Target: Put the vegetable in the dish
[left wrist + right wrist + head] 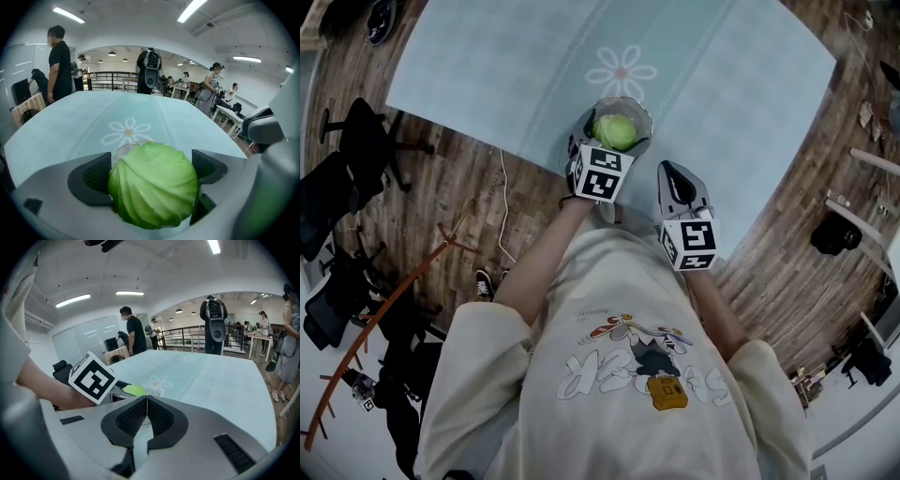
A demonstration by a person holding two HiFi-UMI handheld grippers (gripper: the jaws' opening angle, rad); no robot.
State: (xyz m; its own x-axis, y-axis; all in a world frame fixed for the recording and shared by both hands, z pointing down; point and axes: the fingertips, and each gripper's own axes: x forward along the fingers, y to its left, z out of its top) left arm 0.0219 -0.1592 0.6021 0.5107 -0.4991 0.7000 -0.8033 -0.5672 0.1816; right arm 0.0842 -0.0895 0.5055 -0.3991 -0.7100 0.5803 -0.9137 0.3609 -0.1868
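Observation:
A round green cabbage sits between the dark pads of my left gripper, which is shut on it. Right under and behind it is a clear glass dish; whether the cabbage rests in it or hangs just above it I cannot tell. My right gripper is shut with nothing in it, held to the right of the dish near the table's front edge. From its view a sliver of the cabbage shows beside the left gripper's marker cube.
A pale blue tablecloth with a daisy print covers the table. Black office chairs stand on the wooden floor at the left. Several people and desks are beyond the table's far end.

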